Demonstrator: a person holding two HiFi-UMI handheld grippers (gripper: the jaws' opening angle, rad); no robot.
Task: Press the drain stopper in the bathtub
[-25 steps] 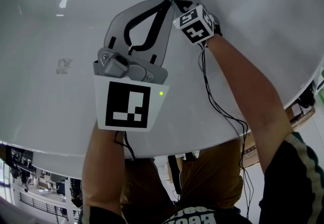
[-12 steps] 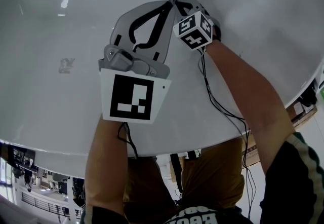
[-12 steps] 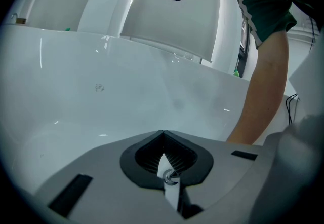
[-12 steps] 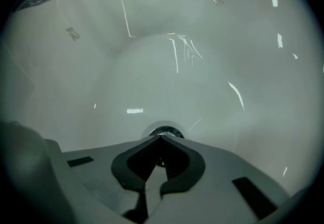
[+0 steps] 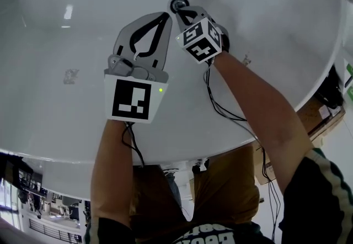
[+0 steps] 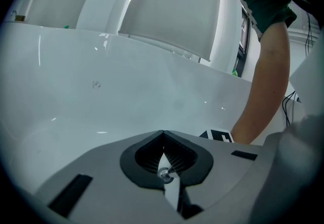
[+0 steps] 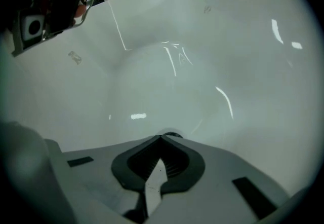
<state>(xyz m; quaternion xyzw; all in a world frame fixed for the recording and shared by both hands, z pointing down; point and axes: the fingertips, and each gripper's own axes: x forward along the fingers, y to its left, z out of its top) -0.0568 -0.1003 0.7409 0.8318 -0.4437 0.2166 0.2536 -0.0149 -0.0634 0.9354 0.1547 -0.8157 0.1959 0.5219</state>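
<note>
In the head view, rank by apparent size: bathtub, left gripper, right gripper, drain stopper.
1. bathtub, fills most of the view.
2. left gripper.
3. right gripper; seen end-on behind its cube, so 2 versus 3 is unsure.
4. drain stopper, smallest.

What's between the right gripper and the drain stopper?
Nothing visible. The right gripper is shut, and the drain stopper lies just beyond its tips on the bare bathtub floor. The left gripper, also shut, sits beside it to the left, off that line.
</note>
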